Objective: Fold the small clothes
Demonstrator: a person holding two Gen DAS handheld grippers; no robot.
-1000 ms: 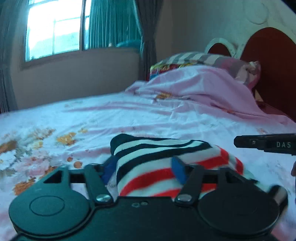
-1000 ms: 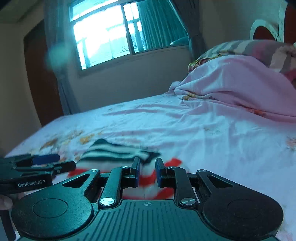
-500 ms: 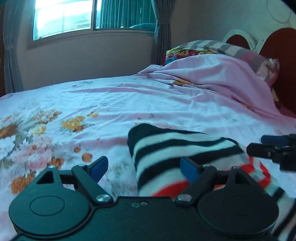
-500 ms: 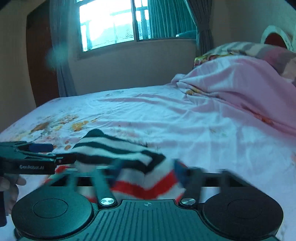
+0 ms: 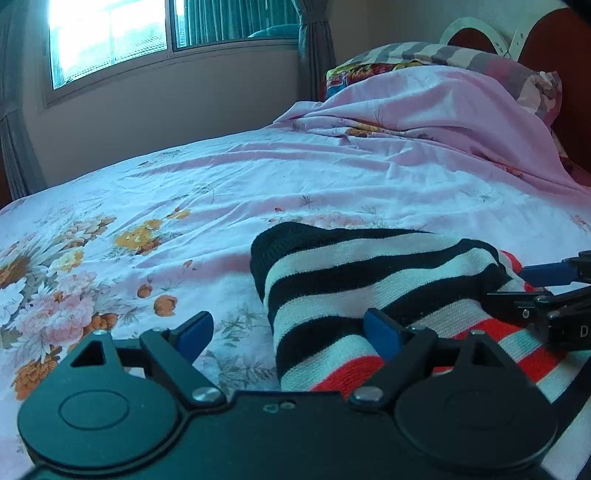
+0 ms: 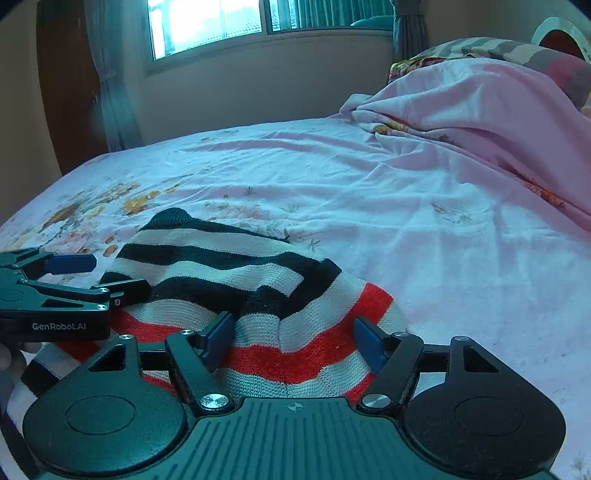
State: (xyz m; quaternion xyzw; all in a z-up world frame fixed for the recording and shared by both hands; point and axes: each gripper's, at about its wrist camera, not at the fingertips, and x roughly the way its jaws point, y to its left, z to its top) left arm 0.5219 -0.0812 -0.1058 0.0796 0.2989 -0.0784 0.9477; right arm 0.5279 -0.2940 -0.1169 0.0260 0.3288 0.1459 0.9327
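Observation:
A small knit sweater (image 5: 369, 269) with black-and-white and red-and-white stripes lies folded over on the flowered sheet (image 5: 258, 177). My left gripper (image 5: 288, 328) stands open at the sweater's left edge, with its right finger resting on the knit and its left finger over the bare sheet. My right gripper (image 6: 295, 339) is open too, and a red-striped bulge of the sweater (image 6: 221, 266) sits loosely between its blue pads. Each gripper shows in the other's view: the left gripper (image 6: 122, 274) at the left, the right gripper (image 5: 517, 286) at the right, both at the sweater's sides.
A rumpled pink blanket (image 5: 424, 110) is heaped at the far right of the bed, with striped pillows (image 5: 461, 55) and a dark red headboard (image 5: 554, 37) behind it. A window (image 6: 207, 26) with curtains is on the far wall. Bare sheet stretches beyond the sweater.
The right gripper's jaws went from nearly shut on the sweater to wide apart. The left jaws spread wider. The sweater sank onto the sheet, and both grippers moved down with it.

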